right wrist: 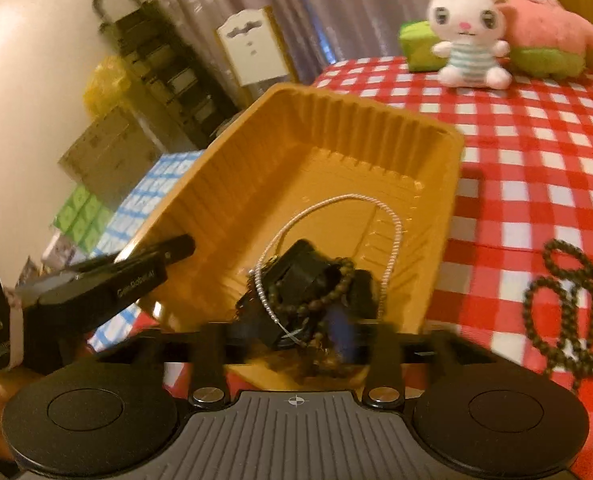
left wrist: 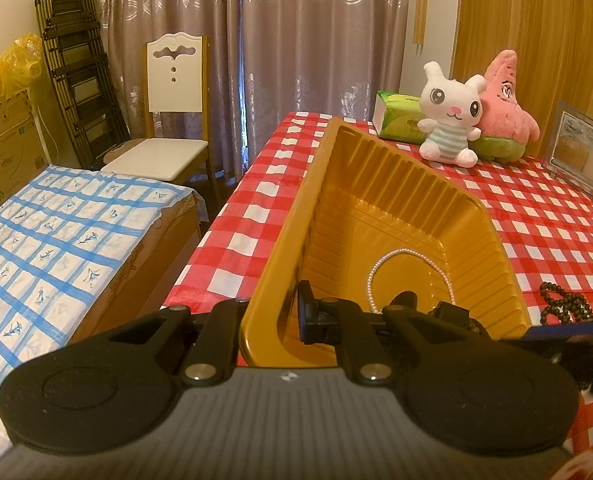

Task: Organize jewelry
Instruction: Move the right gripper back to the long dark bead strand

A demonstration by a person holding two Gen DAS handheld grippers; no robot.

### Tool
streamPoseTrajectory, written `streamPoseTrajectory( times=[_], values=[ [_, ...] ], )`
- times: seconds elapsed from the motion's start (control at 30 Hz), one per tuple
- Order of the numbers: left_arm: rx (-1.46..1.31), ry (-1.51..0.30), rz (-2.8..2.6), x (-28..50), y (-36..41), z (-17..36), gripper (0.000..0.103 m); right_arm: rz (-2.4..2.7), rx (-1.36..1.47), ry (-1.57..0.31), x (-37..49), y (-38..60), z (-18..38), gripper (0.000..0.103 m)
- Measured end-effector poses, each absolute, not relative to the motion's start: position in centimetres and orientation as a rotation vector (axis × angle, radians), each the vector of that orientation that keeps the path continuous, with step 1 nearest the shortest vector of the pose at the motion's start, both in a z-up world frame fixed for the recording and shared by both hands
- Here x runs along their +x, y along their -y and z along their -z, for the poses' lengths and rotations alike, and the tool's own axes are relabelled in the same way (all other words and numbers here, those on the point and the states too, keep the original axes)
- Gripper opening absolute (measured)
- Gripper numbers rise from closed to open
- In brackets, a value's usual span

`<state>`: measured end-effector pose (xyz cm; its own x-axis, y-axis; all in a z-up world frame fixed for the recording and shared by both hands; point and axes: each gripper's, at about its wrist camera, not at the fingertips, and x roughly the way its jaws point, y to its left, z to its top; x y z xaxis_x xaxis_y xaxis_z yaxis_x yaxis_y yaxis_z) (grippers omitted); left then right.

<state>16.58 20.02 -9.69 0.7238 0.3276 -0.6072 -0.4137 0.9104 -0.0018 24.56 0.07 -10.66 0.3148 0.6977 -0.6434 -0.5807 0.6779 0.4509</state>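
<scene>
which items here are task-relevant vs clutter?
In the job:
- yellow tray, its rim pinched by the left hand-held gripper
- pearl necklace in the tray
- dark bead bracelet draped on the right hand-held gripper
- dark bead string on the checked tablecloth

Just lying about:
- bunny plush
- pink plush
- tissue pack
- photo frame
</scene>
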Motion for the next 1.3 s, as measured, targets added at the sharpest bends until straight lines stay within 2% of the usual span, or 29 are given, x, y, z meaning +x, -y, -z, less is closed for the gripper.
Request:
streamPoseTrajectory(
  times=[0.67,1.3],
  values=[
    [-0.133,-0.649,-0.414,16.6,-20.0,10.1,0.01,-0.671,0.131,-0.988,23.6,6.6,10.2,0.055],
    [-0.126,-0.661,-0.446,15.6,-18.8,10.0,0.009,-0.588,0.056,-0.968,23.7,11.8,11.2,0.055]
  ],
)
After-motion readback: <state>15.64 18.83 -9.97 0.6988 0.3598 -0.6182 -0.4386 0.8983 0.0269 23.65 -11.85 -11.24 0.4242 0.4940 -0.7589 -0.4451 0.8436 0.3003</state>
